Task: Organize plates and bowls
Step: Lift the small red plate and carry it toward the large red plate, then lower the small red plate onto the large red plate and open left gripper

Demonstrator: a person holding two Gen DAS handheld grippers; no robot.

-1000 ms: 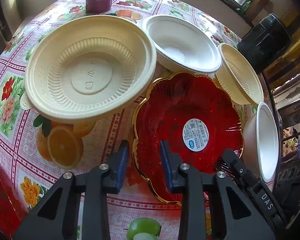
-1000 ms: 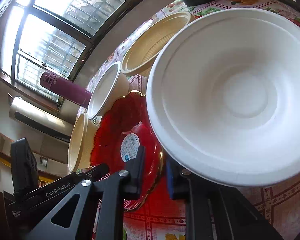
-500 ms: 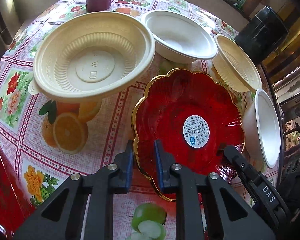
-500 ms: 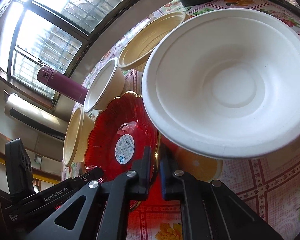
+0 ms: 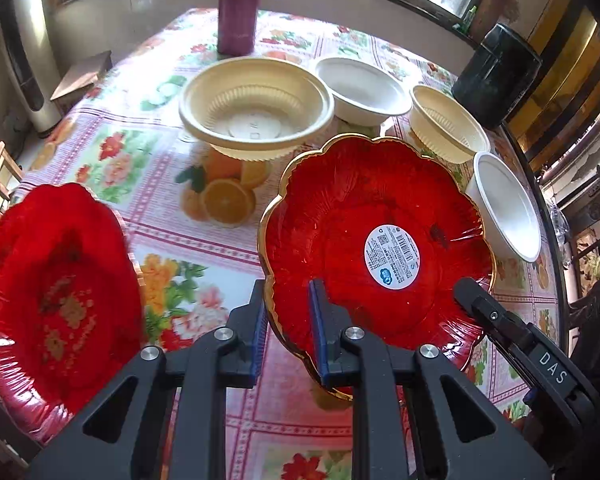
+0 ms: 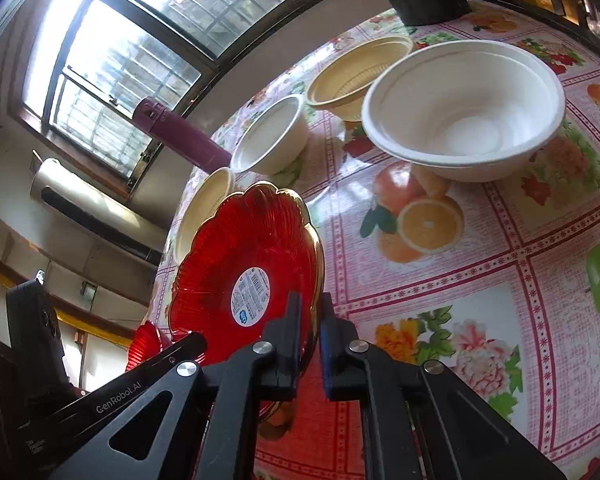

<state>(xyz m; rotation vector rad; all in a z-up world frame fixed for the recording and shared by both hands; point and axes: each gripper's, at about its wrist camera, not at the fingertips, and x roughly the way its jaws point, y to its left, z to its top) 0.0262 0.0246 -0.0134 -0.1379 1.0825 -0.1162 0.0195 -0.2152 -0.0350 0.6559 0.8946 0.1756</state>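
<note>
Both grippers have lifted the red plate (image 5: 372, 240) off the tablecloth (image 5: 148, 232) since the earlier frame, their jaws closing meanwhile. Left gripper (image 5: 286, 328) is clamped on its near rim at lower centre, right gripper (image 6: 310, 340) on the opposite rim. Two grips probably keep it steady. At lower left waits a second red plate (image 5: 56, 280), likely the stacking place.

The scalloped plate (image 5: 376, 216) hung tilted above the tabletop (image 5: 148, 168), its near rim between the left gripper (image 5: 286, 328) and the right gripper (image 6: 310, 344). A second plate (image 5: 56, 280) lay at nine o'clock. Four bowls (image 5: 256, 108) arced from eleven to two o'clock, a flask (image 5: 238, 4) behind them at twelve.
</note>
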